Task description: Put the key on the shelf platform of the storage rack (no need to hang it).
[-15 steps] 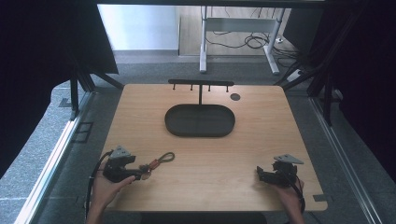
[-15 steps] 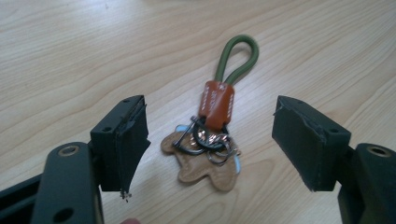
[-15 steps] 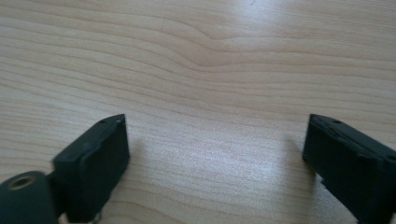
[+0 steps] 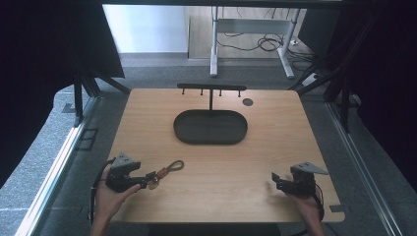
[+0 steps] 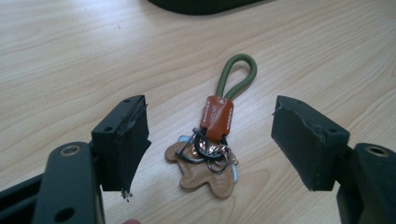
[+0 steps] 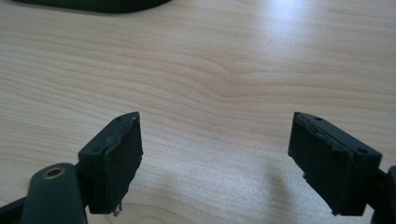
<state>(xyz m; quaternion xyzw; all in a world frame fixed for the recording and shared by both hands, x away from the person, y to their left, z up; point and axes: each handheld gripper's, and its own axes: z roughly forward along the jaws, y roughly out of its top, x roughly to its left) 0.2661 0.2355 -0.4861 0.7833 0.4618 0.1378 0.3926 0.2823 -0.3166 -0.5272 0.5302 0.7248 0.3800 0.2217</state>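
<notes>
A keychain [image 4: 166,170] lies flat on the wooden table [image 4: 255,152] at the front left. It has a green cord loop [image 5: 238,74], an orange leather band [image 5: 217,115], metal rings and a tan leather tag [image 5: 208,177]. My left gripper [image 4: 143,182] stands open just behind it. In the left gripper view the keychain's ring end rests between the spread jaws of my left gripper [image 5: 212,119], and the pads are clear of it. My right gripper [image 4: 274,180] is open at the front right, with bare wood between its jaws in the right gripper view [image 6: 217,128].
A black oval tray [image 4: 180,129] sits at the table's middle, with a black hook rack [image 4: 211,87] standing behind it. A small dark disc [image 4: 248,102] lies at the back right. A person's hands hold both grippers at the table's near edge.
</notes>
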